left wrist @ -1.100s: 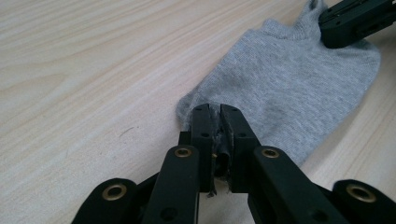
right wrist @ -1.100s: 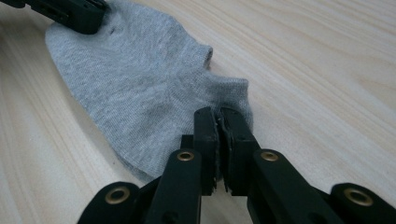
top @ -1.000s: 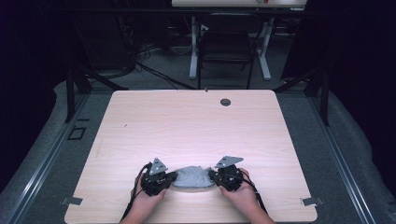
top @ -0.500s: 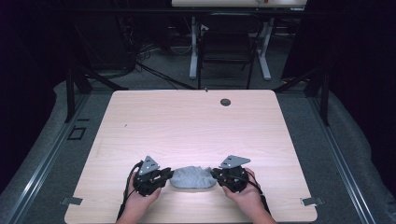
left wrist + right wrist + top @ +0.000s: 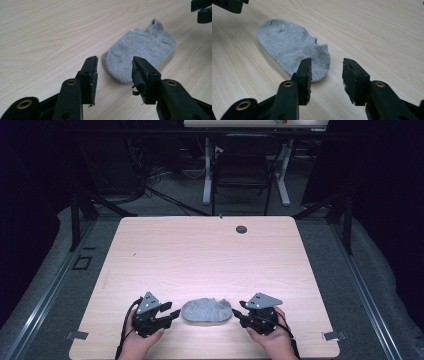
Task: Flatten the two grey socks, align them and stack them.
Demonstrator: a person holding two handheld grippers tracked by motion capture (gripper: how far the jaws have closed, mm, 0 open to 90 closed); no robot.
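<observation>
The table is seen whole from a fixed high view, tilted forward and down, fairly far off. Each gripper view is taken low and close along its own jaws — aimed inward from opposite ends. The grey sock is shared by all three.

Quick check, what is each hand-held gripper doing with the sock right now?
Left hand-held gripper: open, jaws just opened, holding nothing; the sock lies on the table just beyond its jaws.
Right hand-held gripper: open, jaws just opened, holding nothing.
</observation>
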